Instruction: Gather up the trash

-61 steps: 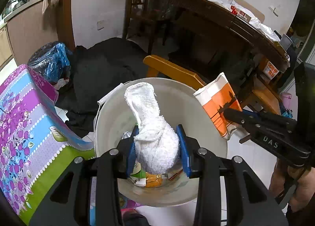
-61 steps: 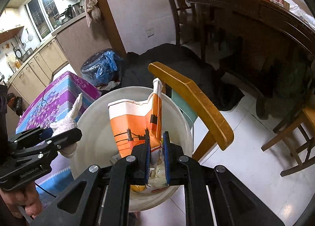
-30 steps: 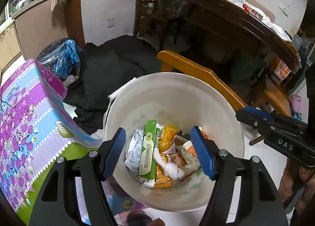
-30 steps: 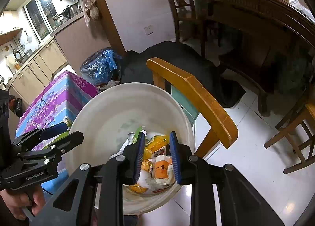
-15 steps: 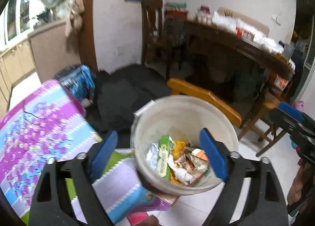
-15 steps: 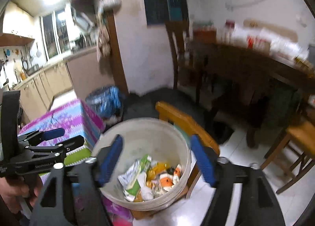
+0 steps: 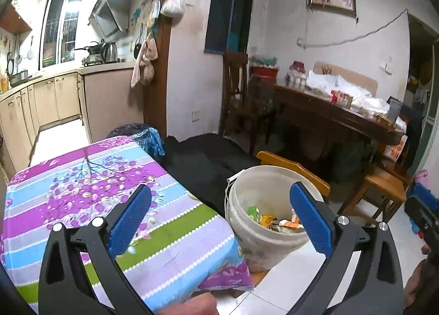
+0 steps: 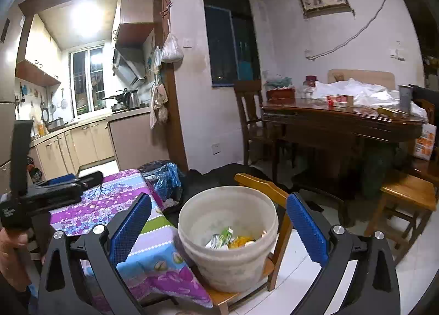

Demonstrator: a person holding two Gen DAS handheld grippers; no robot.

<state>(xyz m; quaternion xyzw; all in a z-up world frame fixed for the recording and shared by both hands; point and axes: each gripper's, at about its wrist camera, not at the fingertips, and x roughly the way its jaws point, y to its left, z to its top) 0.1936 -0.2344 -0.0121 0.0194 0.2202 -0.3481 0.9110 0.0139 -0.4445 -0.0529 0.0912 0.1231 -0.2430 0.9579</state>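
Bucket [image 8: 227,254]: on chair [image 8: 263,186], just right of tabletop [image 7: 82,188]. Trash [image 8: 230,241]: inside bucket. Bag [image 8: 164,175]: on floor behind tabletop. Dining table [image 8: 340,120]: behind, to the right.

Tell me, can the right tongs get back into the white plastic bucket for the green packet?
Probably yes. The right tongs stand wide open and empty, the white plastic bucket has no lid, and the green packet lies on top of the trash.
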